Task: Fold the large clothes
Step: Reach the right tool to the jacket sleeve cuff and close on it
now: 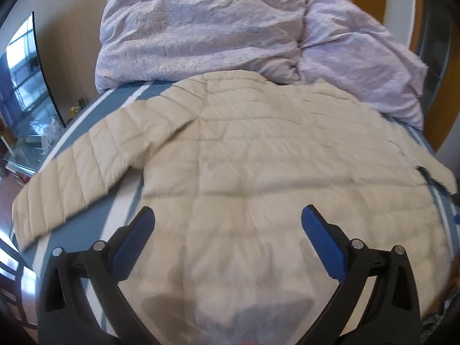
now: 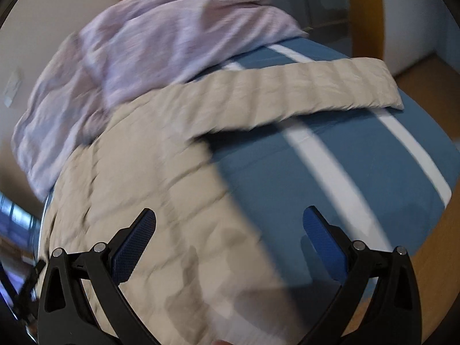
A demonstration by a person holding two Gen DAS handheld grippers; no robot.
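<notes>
A beige quilted puffer jacket lies spread flat on a blue bed sheet with white stripes. One sleeve stretches out to the left. My left gripper is open and empty above the jacket's lower body. In the right wrist view the jacket's body fills the left side and its other sleeve reaches right across the sheet. My right gripper is open and empty over the jacket's right edge.
A crumpled lilac duvet is piled at the far end of the bed, touching the jacket's top; it also shows in the right wrist view. A dark screen stands left. Wooden floor lies beyond the bed's right edge.
</notes>
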